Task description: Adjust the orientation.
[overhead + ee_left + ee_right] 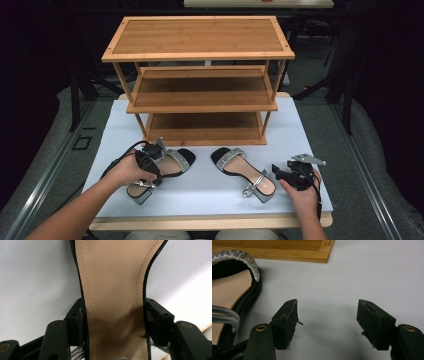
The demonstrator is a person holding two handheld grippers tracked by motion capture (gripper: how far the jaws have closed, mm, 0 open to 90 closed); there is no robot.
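Two black sandals with tan insoles and silver straps lie on the white board. My left gripper reaches down over the left sandal. In the left gripper view its jaws clamp the narrow waist of that sandal, with both pads against the sole's edges. The right sandal lies toe toward the rack. My right gripper rests just right of its heel, jaws wide apart over bare board, with the right sandal to their left.
A three-tier bamboo shoe rack stands at the back of the board, its shelves bare; its bottom edge shows in the right gripper view. The board's front edge lies close under both hands. Dark floor and frame rails surround the table.
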